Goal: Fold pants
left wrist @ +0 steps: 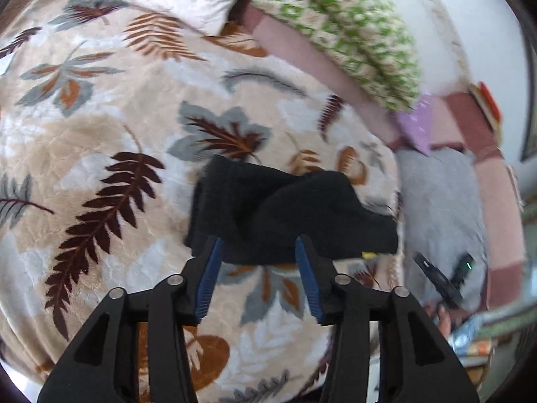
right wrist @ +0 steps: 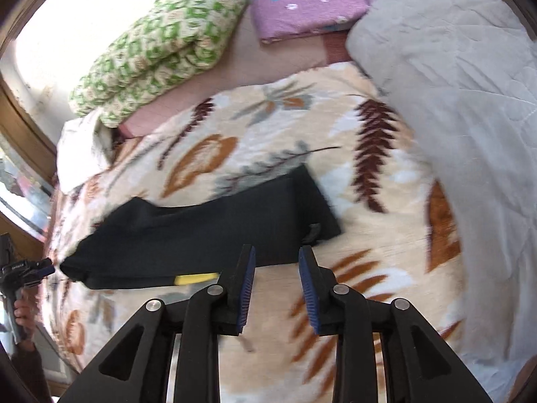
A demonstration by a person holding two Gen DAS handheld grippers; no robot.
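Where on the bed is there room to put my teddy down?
Bare leafy blanket lies left of the black pants, and more between the pants and the grey quilt. The far edge is crowded: the green blanket and purple folded cloth sit there.

Both the left gripper (left wrist: 258,245) and the right gripper (right wrist: 277,255) were built of black linkage arms with silver pivot pins, and their fingers (left wrist: 310,278) were lined with ribbed blue pads.
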